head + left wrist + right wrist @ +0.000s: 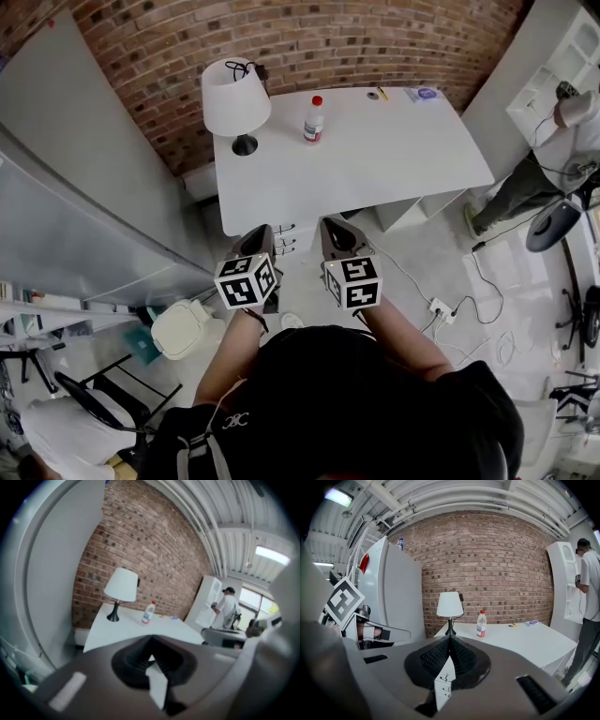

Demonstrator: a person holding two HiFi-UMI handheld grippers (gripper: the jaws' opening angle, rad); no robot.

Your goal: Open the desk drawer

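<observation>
A white desk [375,159] stands against the brick wall. Under its left end a white drawer unit [292,239] shows three small handles, and its drawers look closed. My left gripper [261,231] and right gripper [334,225] hover side by side in front of the desk edge, short of the unit and touching nothing. In the left gripper view the left gripper [151,641] has its jaws together with nothing held. The right gripper [450,639] is likewise shut, and the drawer unit [443,686] shows through the slit below its tips.
On the desk stand a white lamp [234,98], a plastic bottle [314,120] and small items at the far edge. A grey cabinet [75,169] is at left, a white bin [183,328] on the floor, cables [469,300] and a person [553,159] at right.
</observation>
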